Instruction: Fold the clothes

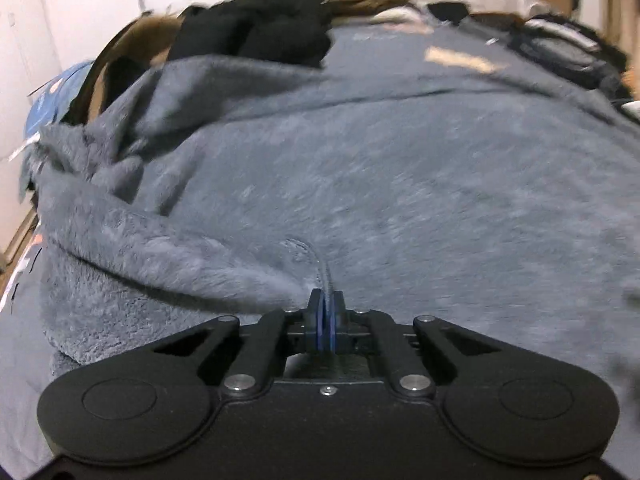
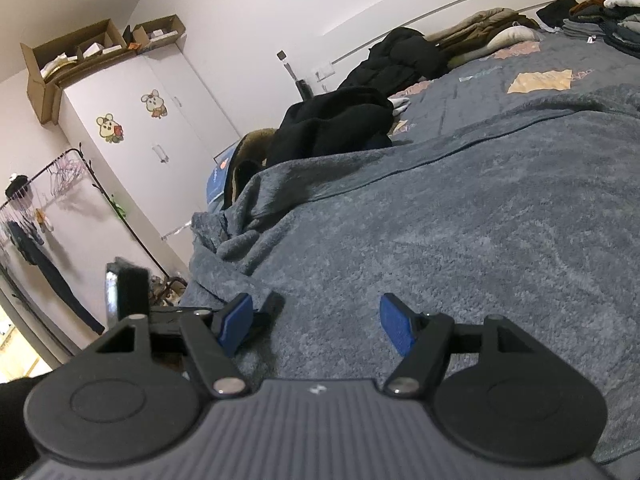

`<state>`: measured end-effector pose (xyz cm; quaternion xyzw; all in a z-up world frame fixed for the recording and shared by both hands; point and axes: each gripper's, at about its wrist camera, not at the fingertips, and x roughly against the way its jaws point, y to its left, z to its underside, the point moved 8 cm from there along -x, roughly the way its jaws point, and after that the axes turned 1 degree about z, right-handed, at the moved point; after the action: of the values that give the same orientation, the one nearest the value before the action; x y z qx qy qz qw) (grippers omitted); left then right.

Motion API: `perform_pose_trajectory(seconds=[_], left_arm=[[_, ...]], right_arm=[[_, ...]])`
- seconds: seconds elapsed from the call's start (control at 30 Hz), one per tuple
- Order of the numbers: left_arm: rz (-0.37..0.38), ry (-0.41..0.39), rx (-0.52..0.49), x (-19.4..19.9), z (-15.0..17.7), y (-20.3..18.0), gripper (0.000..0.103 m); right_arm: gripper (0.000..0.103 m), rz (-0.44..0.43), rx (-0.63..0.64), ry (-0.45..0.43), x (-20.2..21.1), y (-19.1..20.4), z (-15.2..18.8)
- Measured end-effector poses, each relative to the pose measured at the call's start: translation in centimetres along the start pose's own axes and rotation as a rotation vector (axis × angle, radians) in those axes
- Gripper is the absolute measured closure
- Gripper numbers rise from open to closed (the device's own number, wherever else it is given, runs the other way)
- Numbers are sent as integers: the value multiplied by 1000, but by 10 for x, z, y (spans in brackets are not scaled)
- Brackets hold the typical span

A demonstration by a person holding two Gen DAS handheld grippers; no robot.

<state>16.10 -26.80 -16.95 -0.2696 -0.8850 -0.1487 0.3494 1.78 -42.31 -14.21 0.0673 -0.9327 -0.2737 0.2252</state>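
Observation:
A large grey-blue fleece garment [image 1: 360, 168] lies spread over the bed, bunched into folds at its left edge [image 1: 100, 184]. My left gripper [image 1: 326, 300] is shut, and a thin ridge of the fleece runs up from between its blue pads. In the right wrist view the same fleece [image 2: 460, 232] fills the foreground, with a seam line crossing it. My right gripper [image 2: 316, 316] hovers low over the fleece, open, with its blue pads [image 2: 394, 326] wide apart and only flat fabric beneath them.
A pile of black clothes [image 2: 332, 124] sits beyond the fleece on the patterned bedspread [image 2: 500, 92]. Folded clothes [image 2: 612, 20] are stacked at the far right. A white wardrobe [image 2: 132, 120] topped with cardboard boxes and a clothes rack [image 2: 60, 184] stand left of the bed.

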Motion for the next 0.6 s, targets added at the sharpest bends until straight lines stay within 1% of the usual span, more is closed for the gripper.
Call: perform_pose_trajectory(seconds=[0.17,0.23,0.37,0.43,0.47,0.53,0.6], left_arm=[[81,-78,-48,55,-4,-39,100],[137,-97,-63,74,-3,-60,100],[272,-109,-94,96,6,-111,100],[323,-83,-116,95,18,-135,100],[325,-60,-134,89,26,-144,100],[298,-6,-149,71,43,-155,100],[274,44,-148,56,56,-157,99]], right_arm=[[34,-17,-30,-22,5,-2,-7],[34,-26,-36,-27,8,-2,-9],[34,-32,-43,-43,14,-3,-14],[34,-29,-48,-50,17,-6,-16],[34,-26,-48,-53,18,-7,-17],[34,-13,-52,-53,19,-10,-17],[34,1,-51,-42,17,-13,-15]])
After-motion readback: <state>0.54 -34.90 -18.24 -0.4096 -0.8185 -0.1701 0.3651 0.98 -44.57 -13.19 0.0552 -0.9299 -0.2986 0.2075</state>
